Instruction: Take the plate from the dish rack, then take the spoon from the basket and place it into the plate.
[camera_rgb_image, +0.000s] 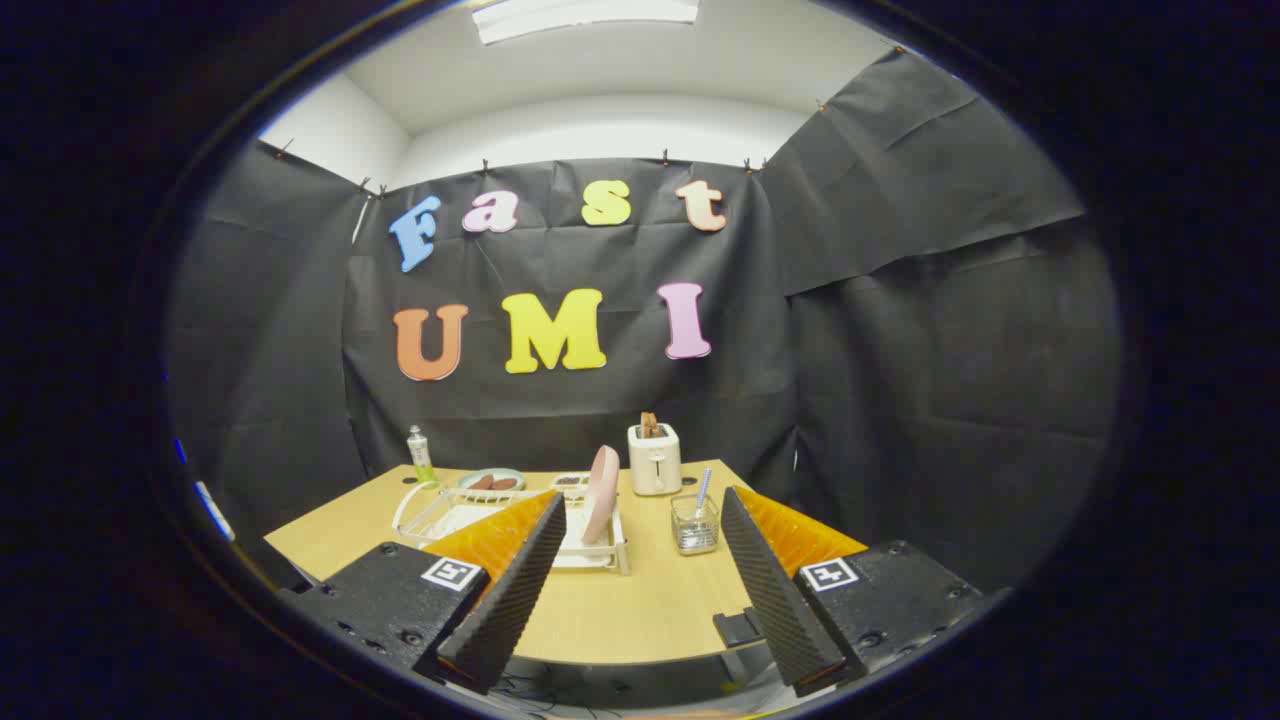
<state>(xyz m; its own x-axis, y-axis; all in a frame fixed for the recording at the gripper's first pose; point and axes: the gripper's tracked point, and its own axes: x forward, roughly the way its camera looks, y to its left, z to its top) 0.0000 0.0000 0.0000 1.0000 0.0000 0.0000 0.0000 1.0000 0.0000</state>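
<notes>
Your hand-held gripper (640, 590) sits nearest, its two fingers spread wide apart with nothing between them, held back over the near edge of the tabletop (620, 610). Beyond the fingers, a little left of the gap, the plate (601, 493) stands on edge in the dish rack (520, 520), leaning slightly, at the rack's right end. To its right, just ahead of your right finger, the small clear basket (694, 525) holds the spoon (702, 492), whose handle sticks up and tilts right.

You should expect the plate to be stiff, smooth and probably slippery, and likely breakable if dropped, so pinch its upper rim squarely and lift straight up out of the slots. The spoon looks light and thin; take it by the exposed handle, above the basket's rim.

Farther back stand a toaster (654, 458) with toast in its slot, a small bottle (421, 456) on the left, and a shallow dish (490, 482) with something brown that you cannot identify from here. Your left finger covers part of the rack, the spoon's bowl is hard to make out inside the basket, and the plate's lower edge is hidden by the rack.
</notes>
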